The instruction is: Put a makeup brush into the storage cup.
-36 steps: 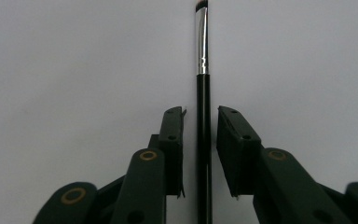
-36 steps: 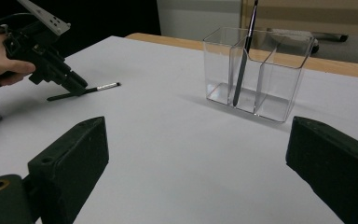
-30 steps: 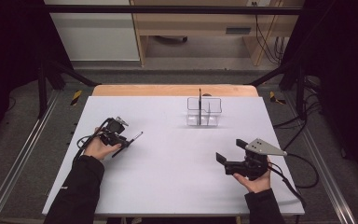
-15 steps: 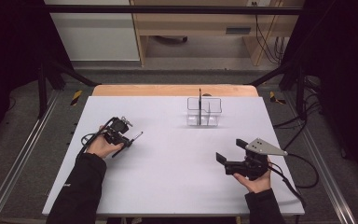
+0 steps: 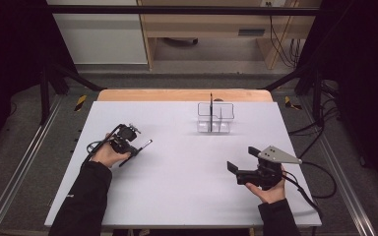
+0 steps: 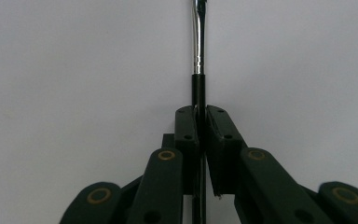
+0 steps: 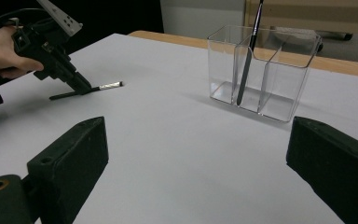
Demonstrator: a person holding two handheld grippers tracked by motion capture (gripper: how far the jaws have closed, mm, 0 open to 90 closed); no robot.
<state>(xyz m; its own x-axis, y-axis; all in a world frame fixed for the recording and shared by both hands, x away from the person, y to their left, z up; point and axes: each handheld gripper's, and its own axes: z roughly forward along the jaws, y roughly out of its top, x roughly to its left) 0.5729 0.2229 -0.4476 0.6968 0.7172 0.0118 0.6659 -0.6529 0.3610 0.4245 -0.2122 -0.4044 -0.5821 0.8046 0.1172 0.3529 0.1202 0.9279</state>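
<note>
A thin brush (image 5: 146, 144) with a black handle and silver ferrule lies on the white table (image 5: 177, 196) at the left. My left gripper (image 5: 137, 149) is tilted down onto it. Its jaws have just been closing and now pinch the black handle (image 6: 198, 88), with the ferrule (image 6: 197, 51) sticking out ahead of my left gripper (image 6: 199, 112). The right gripper view shows that gripper (image 7: 81, 86) on the brush (image 7: 107, 86) from afar. My right gripper (image 5: 241, 160) hovers open at the front right, its jaws wide apart around nothing (image 7: 198, 130).
A clear divided holder (image 5: 215, 118) stands at the back centre of the table with one dark brush (image 5: 210, 104) upright in it, also seen in the right gripper view as holder (image 7: 284, 70) and brush (image 7: 248, 56). Cables trail from both grippers.
</note>
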